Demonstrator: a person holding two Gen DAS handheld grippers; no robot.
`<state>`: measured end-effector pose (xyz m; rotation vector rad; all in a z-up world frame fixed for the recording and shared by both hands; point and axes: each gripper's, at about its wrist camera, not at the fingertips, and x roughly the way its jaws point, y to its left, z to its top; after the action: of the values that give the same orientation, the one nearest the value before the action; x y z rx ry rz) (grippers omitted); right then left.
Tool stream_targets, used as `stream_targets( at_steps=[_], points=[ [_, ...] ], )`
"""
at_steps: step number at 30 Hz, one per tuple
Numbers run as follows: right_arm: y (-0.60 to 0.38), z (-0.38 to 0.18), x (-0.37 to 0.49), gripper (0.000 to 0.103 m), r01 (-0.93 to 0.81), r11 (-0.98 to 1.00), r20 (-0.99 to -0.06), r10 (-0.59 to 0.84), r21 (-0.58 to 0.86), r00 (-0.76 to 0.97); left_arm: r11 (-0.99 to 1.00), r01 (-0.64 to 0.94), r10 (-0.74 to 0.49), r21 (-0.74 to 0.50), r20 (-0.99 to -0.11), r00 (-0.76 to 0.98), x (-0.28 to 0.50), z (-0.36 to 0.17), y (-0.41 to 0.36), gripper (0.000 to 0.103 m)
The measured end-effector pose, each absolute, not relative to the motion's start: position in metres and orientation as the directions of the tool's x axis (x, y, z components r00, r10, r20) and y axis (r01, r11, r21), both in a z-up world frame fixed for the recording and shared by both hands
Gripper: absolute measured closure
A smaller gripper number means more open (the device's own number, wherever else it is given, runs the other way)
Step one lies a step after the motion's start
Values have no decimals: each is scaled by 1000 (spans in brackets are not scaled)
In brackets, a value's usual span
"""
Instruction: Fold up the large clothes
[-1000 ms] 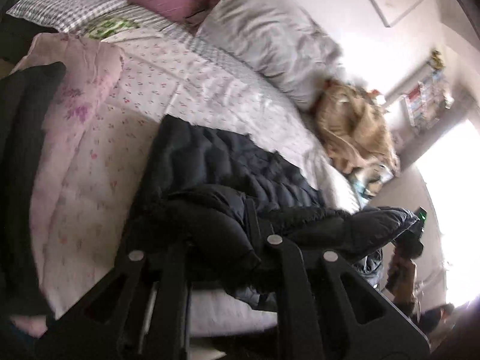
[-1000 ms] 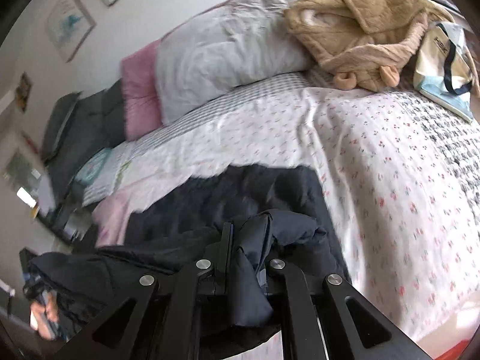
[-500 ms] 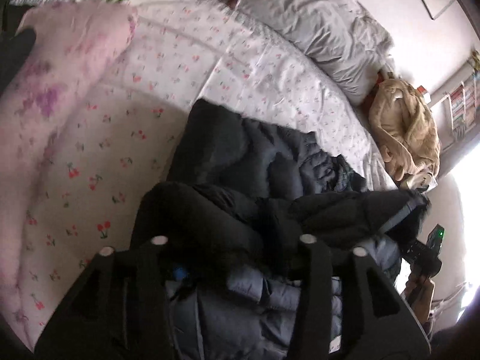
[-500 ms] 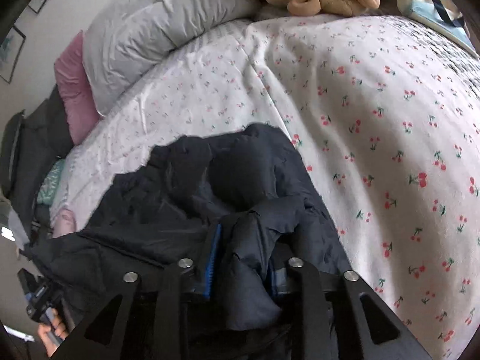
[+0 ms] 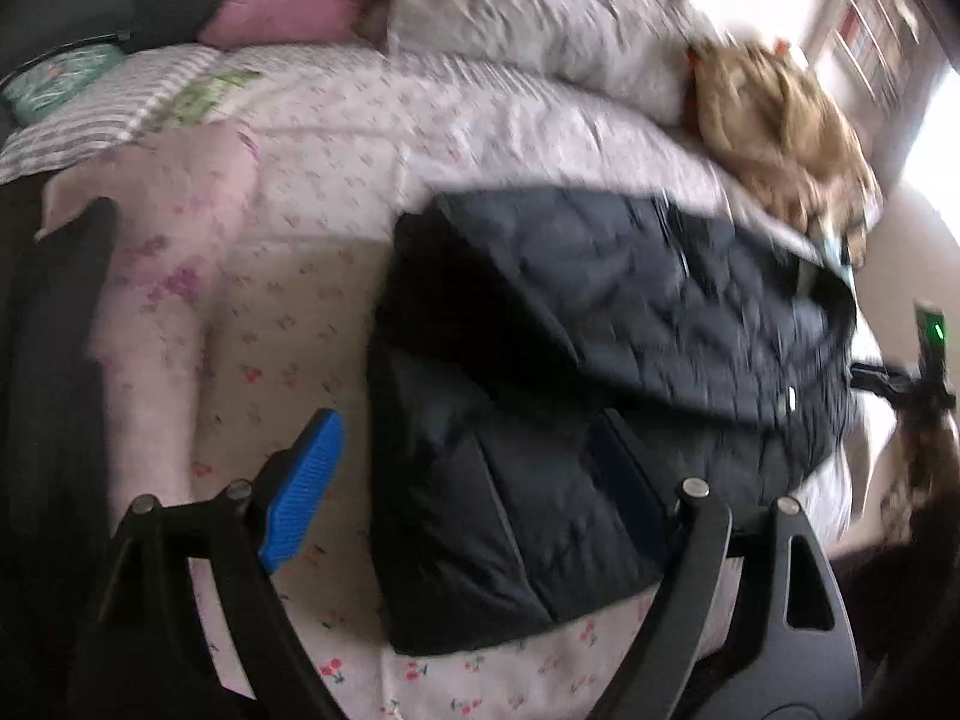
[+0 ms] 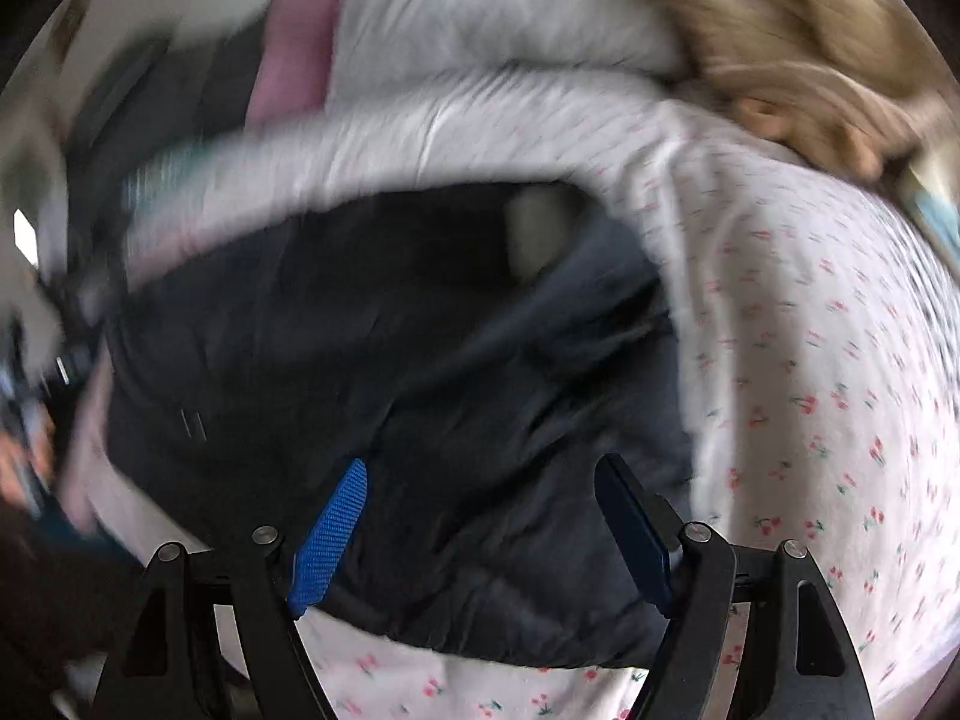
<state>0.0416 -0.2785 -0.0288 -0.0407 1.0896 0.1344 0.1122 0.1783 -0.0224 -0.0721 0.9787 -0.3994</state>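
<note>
A: Status chg?
B: Both sets of jaws have just been opening. Left gripper and right gripper now spread, nothing clamped. The puffer jacket they held 1 s ago is dropped; fold step likely done.
A: Jacket cond.?
B: Dark, quilted, doubled over, lying on cherry-print bedspread nr front edge.

Left gripper is showing black triangular cut-out arms, silver pivot screws and ribbed blue pads. Right gripper is showing the same black frame, silver screws, blue pads; beside its left arm the frame is blurring.
</note>
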Motion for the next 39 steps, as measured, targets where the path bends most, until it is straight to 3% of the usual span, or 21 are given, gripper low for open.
stream_targets(
  at_steps=[5, 12, 17, 22, 27, 34, 36, 38, 39],
  points=[
    [-217, -51, 73, 23, -223, 970, -917, 0, -96, 399, 873, 413, -424, -260, -822, 380, 125, -44, 122, 19],
    [-198, -37, 129, 23, -160, 987, -904, 77, 10, 420, 857, 408, -471, -314, -798, 375, 170, -44, 62, 19],
    [-230, -22, 167, 23, -24, 986, -800, 149, 167, 581, 883, 226, -466, -412, -706, 533, 202, -36, 88, 19],
    [-290, -11, 165, 23, 233, 944, -714, 4, 234, 700, 949, -47, -199, -312, -709, 677, 209, -31, 151, 19],
    [-344, -2, 131, 23, 302, 926, -708, -58, 224, 704, 951, -22, -220, -309, -724, 653, 186, -20, 181, 19],
    [-376, -34, 94, 25, 280, 952, -786, -79, 123, 613, 947, 76, -307, -313, -805, 509, 163, -48, 187, 19],
    [-374, -46, 89, 33, 261, 959, -810, -67, 108, 582, 940, 79, -329, -333, -820, 468, 161, -57, 186, 25],
    [-374, -51, 86, 55, 236, 958, -820, 2, 166, 572, 925, 82, -368, -370, -825, 429, 162, -62, 179, 37],
    [-374, -51, 85, 70, 232, 956, -818, 15, 181, 575, 921, 84, -379, -380, -823, 423, 162, -61, 176, 50]
  ],
)
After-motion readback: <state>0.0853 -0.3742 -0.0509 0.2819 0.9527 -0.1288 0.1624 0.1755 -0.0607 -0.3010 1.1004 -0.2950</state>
